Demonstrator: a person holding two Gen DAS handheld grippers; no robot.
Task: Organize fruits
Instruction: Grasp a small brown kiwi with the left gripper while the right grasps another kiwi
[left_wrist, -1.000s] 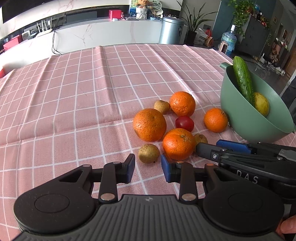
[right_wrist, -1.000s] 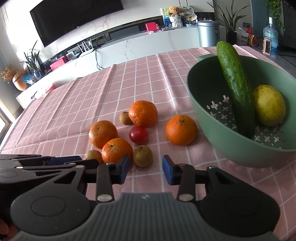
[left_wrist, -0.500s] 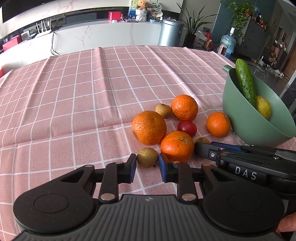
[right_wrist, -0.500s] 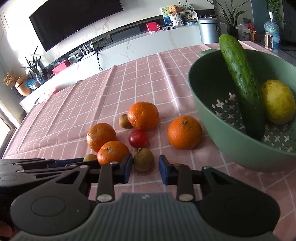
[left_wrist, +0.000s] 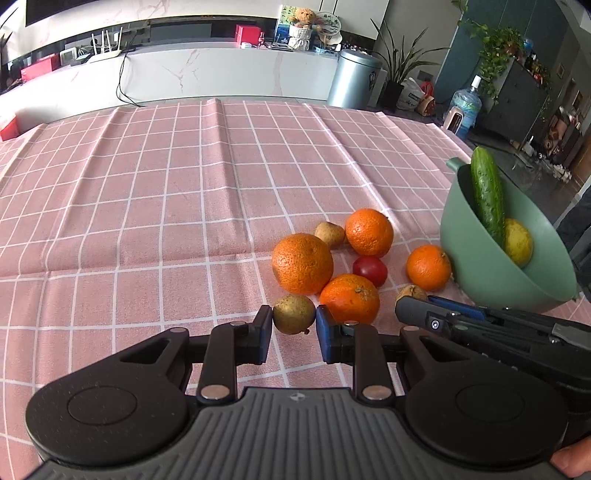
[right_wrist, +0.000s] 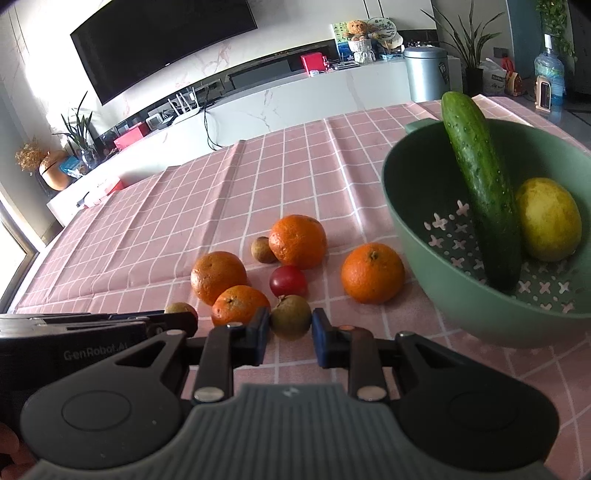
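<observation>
Both tongs are clenched on fruit already: left gripper (left_wrist: 294, 320) pinches a small brown fruit (left_wrist: 293, 314) at lower centre of its view, right gripper (right_wrist: 290, 326) pinches another brown one (right_wrist: 290, 321) just below the tomato (right_wrist: 288, 281). Jaws have just been closing, with fruit between the pads. These look light, round and thin-skinned, so I'd grip across the widest part, gently — too hard and they'd probably dent or pop out. Green bowl (right_wrist: 413, 266) sits at right, holding a cucumber (right_wrist: 480, 192).
</observation>
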